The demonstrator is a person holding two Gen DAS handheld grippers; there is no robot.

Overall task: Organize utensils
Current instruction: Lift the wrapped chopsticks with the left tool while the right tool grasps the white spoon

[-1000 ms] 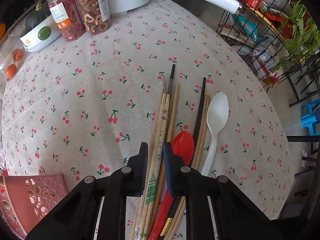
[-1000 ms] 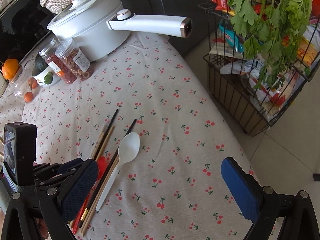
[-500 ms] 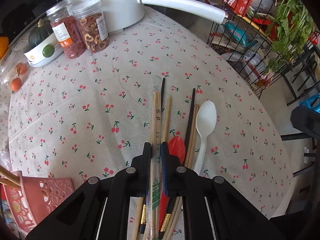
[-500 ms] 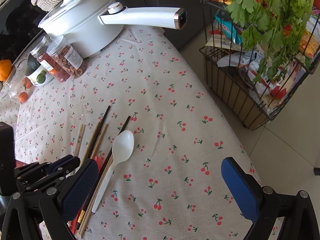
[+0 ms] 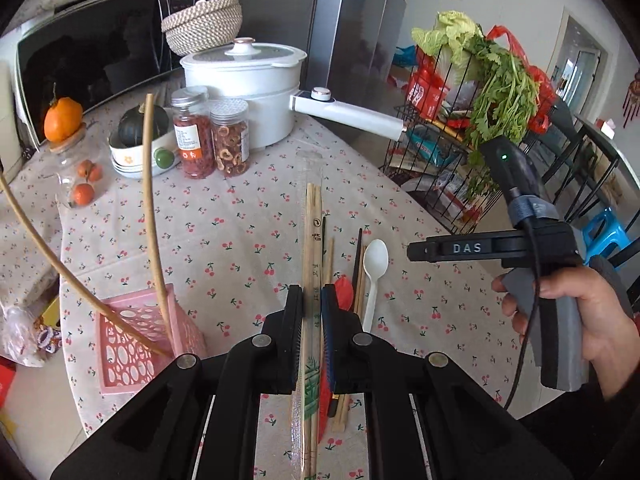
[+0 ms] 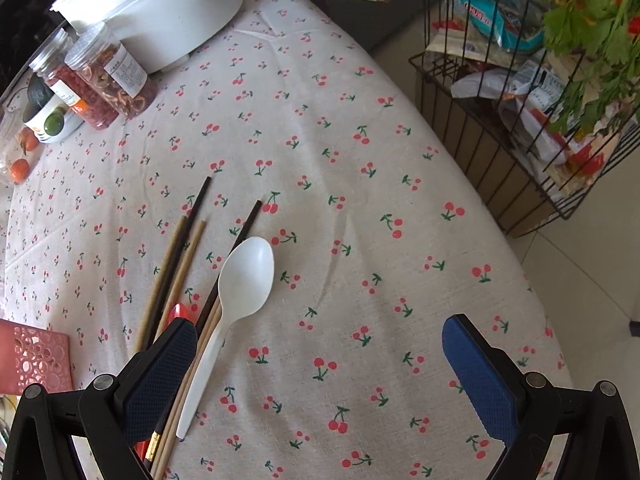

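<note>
Cherry-print tablecloth (image 6: 360,208) over table, tall steel fridge (image 5: 356,24) behind, pale tiled floor (image 6: 592,264)

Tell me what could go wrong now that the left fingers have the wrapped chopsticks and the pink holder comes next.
The left gripper pinches the wrapped chopsticks near one end, so the long free end may pivot or slip in transit. The pink holder already has chopsticks leaning out, and the new pair could catch them or tip the holder. The right gripper, open, hovers above the white spoon and could nudge the pile.
</note>
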